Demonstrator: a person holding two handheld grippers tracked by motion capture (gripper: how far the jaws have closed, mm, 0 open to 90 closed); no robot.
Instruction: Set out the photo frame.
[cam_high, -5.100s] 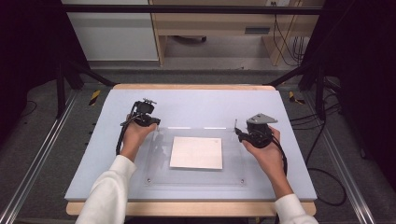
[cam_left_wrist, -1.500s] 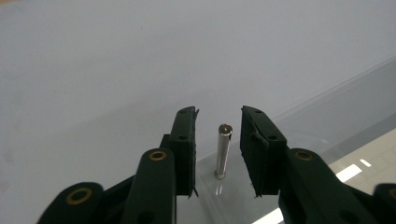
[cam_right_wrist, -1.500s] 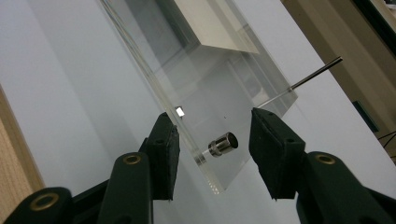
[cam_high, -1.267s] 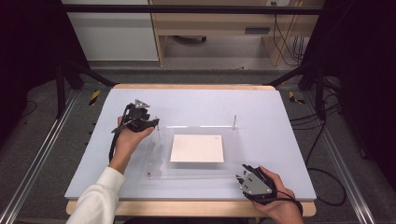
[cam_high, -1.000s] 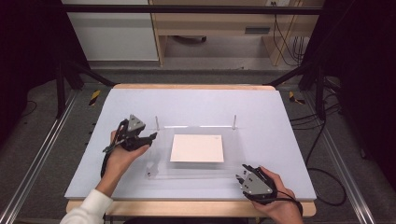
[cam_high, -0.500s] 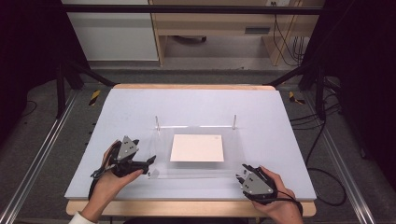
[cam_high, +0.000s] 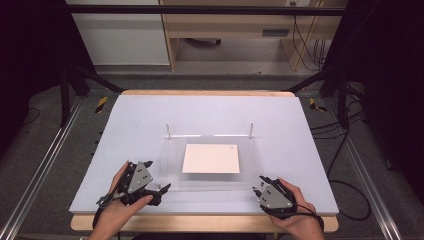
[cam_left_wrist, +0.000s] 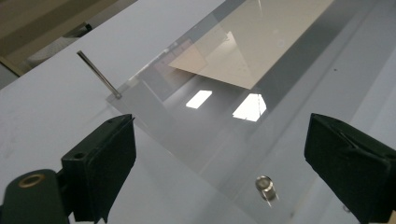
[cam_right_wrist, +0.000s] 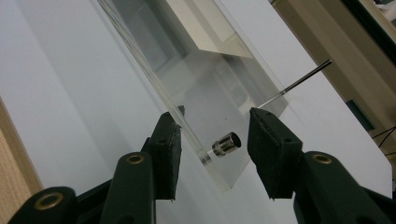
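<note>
A clear acrylic plate (cam_high: 250, 167) lies flat on the white table, with a white sheet (cam_high: 211, 158) under its middle. Thin metal rods (cam_high: 169, 131) (cam_high: 251, 129) stand at its two far corners. My left gripper (cam_high: 162, 194) (cam_left_wrist: 219, 119) lies at the near left corner. Its jaws have just been opening and stand wide, and a small metal stud (cam_left_wrist: 265, 184) lies between them untouched. My right gripper (cam_high: 258, 186) (cam_right_wrist: 217, 114) straddles the near right corner, and its pads seem to rest on the plate's (cam_right_wrist: 205, 93) two edges, either side of another stud (cam_right_wrist: 226, 142).
The white tabletop (cam_high: 140, 115) has a wooden front edge (cam_high: 200, 223) right below both hands. Aluminium rails (cam_high: 45, 165) run along each side, cables (cam_high: 350, 200) trail on the floor at the right, and a cabinet (cam_high: 120, 35) stands beyond the far edge.
My left gripper has come from the plate's far left corner to its near left corner, and its jaws have opened wide. The right gripper has kept still at the near right corner.
</note>
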